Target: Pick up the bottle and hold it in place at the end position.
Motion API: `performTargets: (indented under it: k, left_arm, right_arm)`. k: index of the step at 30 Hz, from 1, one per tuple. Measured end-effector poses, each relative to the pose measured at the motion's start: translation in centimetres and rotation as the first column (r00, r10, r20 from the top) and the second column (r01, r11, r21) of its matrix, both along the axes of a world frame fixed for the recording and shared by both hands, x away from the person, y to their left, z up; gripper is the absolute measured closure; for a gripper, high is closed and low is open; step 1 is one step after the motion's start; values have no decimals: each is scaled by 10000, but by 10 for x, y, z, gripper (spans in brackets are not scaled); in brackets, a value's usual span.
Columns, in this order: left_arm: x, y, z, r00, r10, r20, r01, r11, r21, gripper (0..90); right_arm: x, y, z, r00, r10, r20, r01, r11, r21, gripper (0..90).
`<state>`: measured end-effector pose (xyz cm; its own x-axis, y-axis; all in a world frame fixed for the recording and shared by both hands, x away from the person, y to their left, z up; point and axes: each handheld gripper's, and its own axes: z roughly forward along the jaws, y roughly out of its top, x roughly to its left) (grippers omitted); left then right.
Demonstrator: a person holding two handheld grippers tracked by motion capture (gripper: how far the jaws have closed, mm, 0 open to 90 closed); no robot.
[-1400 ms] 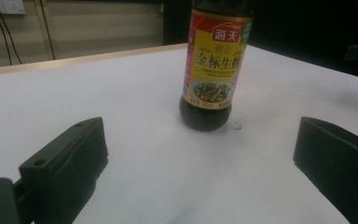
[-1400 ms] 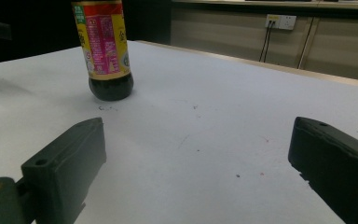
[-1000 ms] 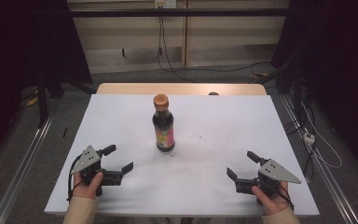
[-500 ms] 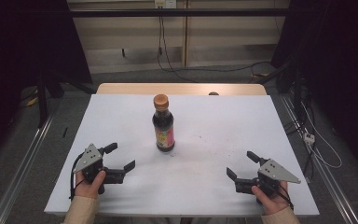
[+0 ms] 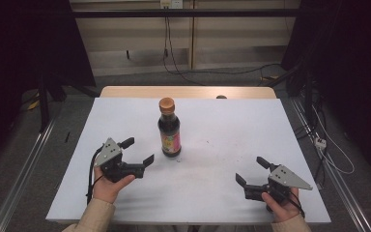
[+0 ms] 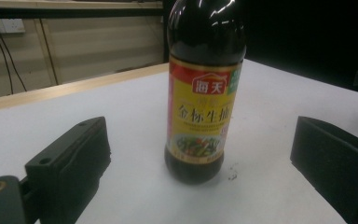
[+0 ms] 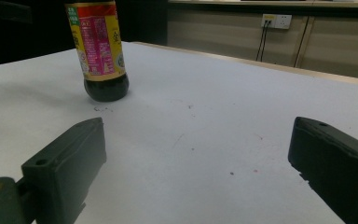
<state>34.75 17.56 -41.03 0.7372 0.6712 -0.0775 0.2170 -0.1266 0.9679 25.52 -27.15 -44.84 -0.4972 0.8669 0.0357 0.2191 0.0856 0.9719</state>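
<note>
A dark soy sauce bottle [image 5: 169, 128] with an orange cap and a yellow and red label stands upright in the middle of the white table [image 5: 232, 121]. My left gripper [image 5: 137, 151] is open just left of the bottle, a short way off, with its jaws pointed at it. In the left gripper view the bottle [image 6: 203, 88] rises close ahead between the two spread jaws. My right gripper [image 5: 252, 172] is open near the front right of the table with nothing between its jaws. In the right gripper view the bottle [image 7: 100, 51] stands far off at the upper left.
A strip of bare wood [image 5: 188, 92] runs along the table's far edge. Cables [image 5: 319, 140] lie on the floor to the right, and a metal rail [image 5: 24, 169] runs along the left side.
My left gripper has moved right and forward, closer to the bottle. The right gripper and the bottle have stayed where they were.
</note>
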Motion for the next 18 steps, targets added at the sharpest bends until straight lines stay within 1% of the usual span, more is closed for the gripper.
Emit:
performTargets:
  k: [1,3,4,5,6,7,10,11,13,15,16,18]
  left_arm:
    - [4,-5,2,10000,-77,43,77,10000,-37,42]
    - [7,-7,2,10000,-56,49,56,10000,-24,42]
    - [9,-11,3,10000,-38,-10,38,9999,-102,42]
    - [11,-13,4,10000,-56,43,56,10000,3,42]
    - [14,-16,4,10000,-69,41,69,10000,10,42]
    - [16,-19,5,10000,-57,-22,57,10000,77,42]
    - [24,-26,6,9999,-113,-78,113,9999,103,44]
    - [26,-29,6,9999,-102,-123,102,9999,38,44]
    - [32,-36,7,9997,-223,-61,224,9997,111,45]
    - [35,-38,7,9996,-251,-91,253,9995,164,48]
    - [36,-41,7,9994,-277,-193,278,9996,74,48]
    - [40,-44,8,9992,-349,-207,350,9994,77,49]
  right_arm:
    - [0,0,0,10000,-2,2,2,10000,12,33]
    - [0,0,0,10000,-20,7,20,10000,24,33]
    - [0,-1,0,10000,-40,2,40,10000,17,33]
    - [0,-1,0,10000,-44,-13,44,10000,15,33]
    - [0,-1,0,10000,-22,-12,22,10000,23,33]
    - [0,-1,0,10000,-15,-13,15,10000,26,33]
    - [-1,-2,0,10000,-32,-14,32,10000,54,34]
    - [-2,-2,0,10000,-49,-24,49,10000,67,33]
    - [-2,-2,0,10000,-55,-34,55,9999,89,33]
    - [-2,-3,0,10000,-82,-27,82,9999,91,33]
    - [-2,-3,0,10000,-82,-27,82,9999,91,33]
    - [-2,-3,0,10000,-83,-16,83,9999,103,33]
